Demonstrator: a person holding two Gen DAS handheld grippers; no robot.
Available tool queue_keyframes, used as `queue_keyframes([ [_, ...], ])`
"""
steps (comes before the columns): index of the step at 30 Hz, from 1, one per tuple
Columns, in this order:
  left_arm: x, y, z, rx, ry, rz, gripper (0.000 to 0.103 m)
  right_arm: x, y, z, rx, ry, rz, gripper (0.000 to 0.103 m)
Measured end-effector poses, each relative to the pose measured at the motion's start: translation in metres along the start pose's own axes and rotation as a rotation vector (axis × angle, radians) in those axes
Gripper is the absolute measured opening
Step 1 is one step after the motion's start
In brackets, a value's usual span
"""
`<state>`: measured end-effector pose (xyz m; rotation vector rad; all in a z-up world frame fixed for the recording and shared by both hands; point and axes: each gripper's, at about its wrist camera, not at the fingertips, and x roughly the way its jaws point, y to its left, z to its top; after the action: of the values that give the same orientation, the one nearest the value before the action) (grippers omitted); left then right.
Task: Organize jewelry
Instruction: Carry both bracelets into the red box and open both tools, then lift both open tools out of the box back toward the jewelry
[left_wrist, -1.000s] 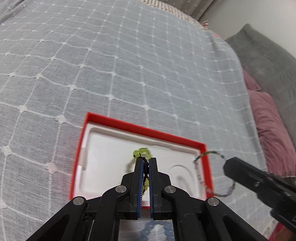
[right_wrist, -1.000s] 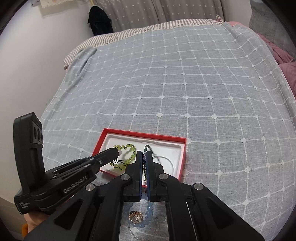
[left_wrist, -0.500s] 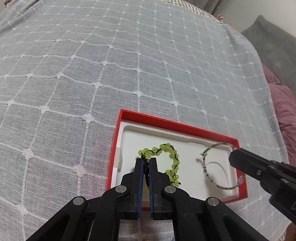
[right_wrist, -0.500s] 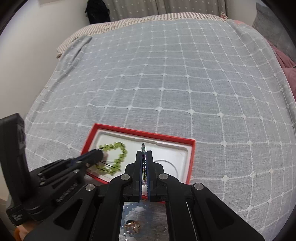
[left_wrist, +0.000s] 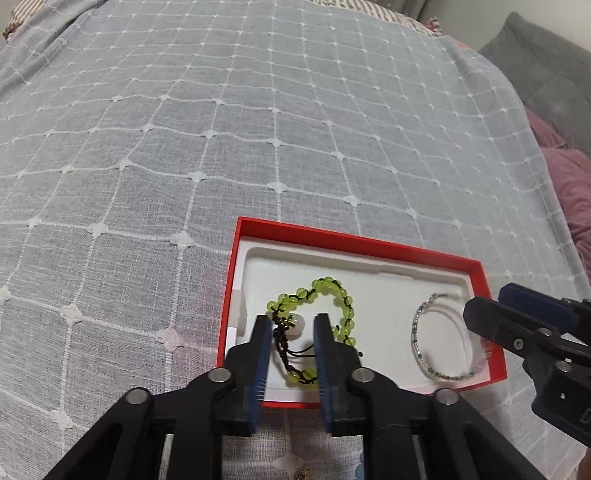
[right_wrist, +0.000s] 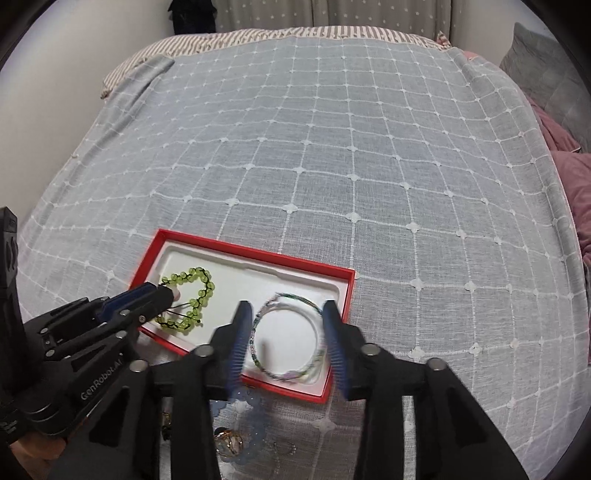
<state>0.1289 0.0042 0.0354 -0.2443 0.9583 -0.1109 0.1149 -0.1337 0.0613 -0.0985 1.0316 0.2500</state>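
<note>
Green bracelet: lime beads knotted on dark cord, bent into a heart-like loop, lying in the left half of my box with loose cord ends trailing near.
Thin bracelet: a slim ring of tiny pale and green beads, flat in the right half of the box.
Box: red walls, white moulded liner, resting on the bed near its near edge.
My left gripper: jaws have just been opening, now a little apart; the green bracelet's cord end lies between them, pads not pressing on it.
My right gripper: jaws have just been opening, now about half apart, straddling the thin bracelet without gripping it.
Around: grey bedspread with a white grid; pink bedding at the right; grey cushion far right.
Hard to make out: more jewelry near me, pale blue beads and a gold-toned piece, mostly hidden behind my right gripper's arms and blurred.
</note>
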Motion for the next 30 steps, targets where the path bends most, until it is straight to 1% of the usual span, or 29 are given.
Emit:
queue_keyframes([
  [2, -0.005, -0.003, 0.0, 0.011, -0.013, 0.011, 0.028, -0.006, -0.004, -0.001, 0.017, -0.009, 0.01, 0.047],
  [4, -0.011, -0.007, -0.001, 0.026, -0.023, 0.022, 0.039, -0.011, -0.008, -0.002, 0.038, -0.007, 0.011, 0.047],
  [7, -0.019, -0.012, -0.005, 0.045, -0.027, 0.036, 0.051, -0.019, -0.015, -0.01, 0.065, 0.001, 0.019, 0.048],
  [8, -0.022, -0.013, -0.007, 0.051, -0.027, 0.036, 0.053, -0.021, -0.017, -0.013, 0.069, 0.006, 0.021, 0.048],
  [10, -0.027, -0.015, -0.011, 0.063, -0.022, 0.047, 0.064, -0.024, -0.019, -0.021, 0.074, 0.016, 0.02, 0.049],
  [14, -0.033, -0.018, -0.018, 0.085, -0.012, 0.09, 0.074, -0.026, -0.02, -0.035, 0.066, 0.038, 0.016, 0.054],
  [16, -0.036, -0.018, -0.021, 0.089, -0.01, 0.102, 0.082, -0.026, -0.021, -0.041, 0.062, 0.052, 0.01, 0.055],
  [19, -0.039, -0.017, -0.027, 0.098, 0.001, 0.12, 0.087, -0.026, -0.02, -0.049, 0.056, 0.063, 0.006, 0.055],
  [23, -0.04, -0.016, -0.037, 0.123, 0.019, 0.152, 0.09, -0.026, -0.018, -0.058, 0.05, 0.077, 0.011, 0.056],
  [27, -0.041, -0.013, -0.046, 0.134, 0.037, 0.16, 0.091, -0.025, -0.016, -0.065, 0.032, 0.09, 0.024, 0.06],
  [30, -0.041, -0.011, -0.052, 0.143, 0.062, 0.146, 0.091, -0.024, -0.016, -0.072, 0.023, 0.102, 0.033, 0.061],
])
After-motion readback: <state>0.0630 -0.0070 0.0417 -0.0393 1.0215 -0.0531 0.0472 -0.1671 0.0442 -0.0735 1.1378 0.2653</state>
